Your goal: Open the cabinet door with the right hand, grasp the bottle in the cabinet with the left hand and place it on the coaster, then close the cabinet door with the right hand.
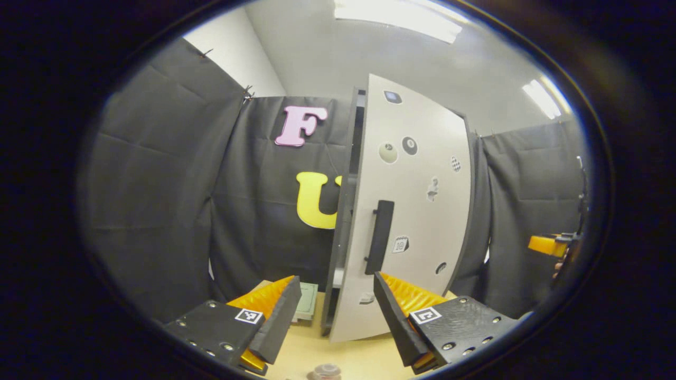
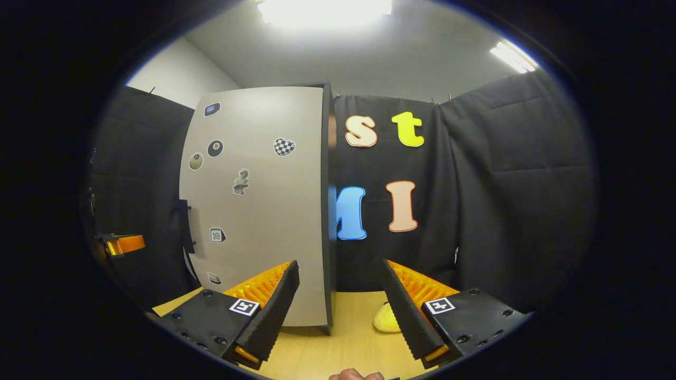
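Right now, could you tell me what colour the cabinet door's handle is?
Black, against the light grey cabinet door; the handle shows best in the left gripper view.

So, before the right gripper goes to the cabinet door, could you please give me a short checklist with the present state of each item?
1. Cabinet door shut: ok, it looks closed in the right gripper view.
2. Door handle free to grasp: ok, nothing is on it.
3. Right gripper open: ok, its fingers stand apart and hold nothing.
4. Left gripper open and ready for the bottle: ok, nothing between its fingers.
5. Bottle inside the cabinet: cannot tell, the door hides the inside.
6. Coaster free to receive the bottle: cannot tell; a small round thing shows at the bottom edge of the left gripper view.
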Action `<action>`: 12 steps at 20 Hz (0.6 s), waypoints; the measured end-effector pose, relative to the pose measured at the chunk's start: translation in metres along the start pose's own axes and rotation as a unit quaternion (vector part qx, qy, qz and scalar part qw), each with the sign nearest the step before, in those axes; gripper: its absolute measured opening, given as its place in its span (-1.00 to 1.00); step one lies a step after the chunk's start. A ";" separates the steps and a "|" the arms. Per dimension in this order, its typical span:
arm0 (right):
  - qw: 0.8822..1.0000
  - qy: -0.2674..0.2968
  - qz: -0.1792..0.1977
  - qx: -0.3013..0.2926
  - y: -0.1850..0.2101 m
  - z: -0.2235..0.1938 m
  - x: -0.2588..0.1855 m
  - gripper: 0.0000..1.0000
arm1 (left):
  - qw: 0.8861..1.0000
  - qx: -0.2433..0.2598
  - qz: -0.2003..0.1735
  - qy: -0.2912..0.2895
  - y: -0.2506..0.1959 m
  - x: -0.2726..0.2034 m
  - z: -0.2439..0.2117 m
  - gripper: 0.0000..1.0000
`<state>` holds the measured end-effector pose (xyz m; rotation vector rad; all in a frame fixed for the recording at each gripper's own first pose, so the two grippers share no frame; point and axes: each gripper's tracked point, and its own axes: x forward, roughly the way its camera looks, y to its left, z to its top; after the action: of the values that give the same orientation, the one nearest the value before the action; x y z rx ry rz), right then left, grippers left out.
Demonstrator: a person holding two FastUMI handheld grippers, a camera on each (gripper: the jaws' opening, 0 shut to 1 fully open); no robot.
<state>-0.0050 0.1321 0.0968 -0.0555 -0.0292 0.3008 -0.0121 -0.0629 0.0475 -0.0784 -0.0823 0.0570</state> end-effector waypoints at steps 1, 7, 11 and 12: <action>1.000 -0.002 0.009 -0.008 -0.001 -0.001 0.001 0.96 | 1.000 -0.002 0.005 -0.003 -0.004 -0.007 0.003 0.68; 0.997 0.028 0.063 -0.034 0.011 -0.029 0.005 0.97 | 0.999 0.034 0.029 -0.002 -0.027 -0.042 0.015 0.66; 0.997 0.043 0.059 -0.034 0.018 -0.041 0.005 0.96 | 0.999 0.040 0.027 0.009 -0.035 -0.050 0.015 0.67; 0.997 0.046 0.054 -0.028 0.019 -0.044 0.003 0.96 | 0.999 0.040 0.024 0.009 -0.035 -0.049 0.015 0.67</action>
<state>-0.0060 0.1490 0.0517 -0.1267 0.0578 0.4060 -0.0606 -0.0998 0.0617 -0.0002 -0.0607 0.1072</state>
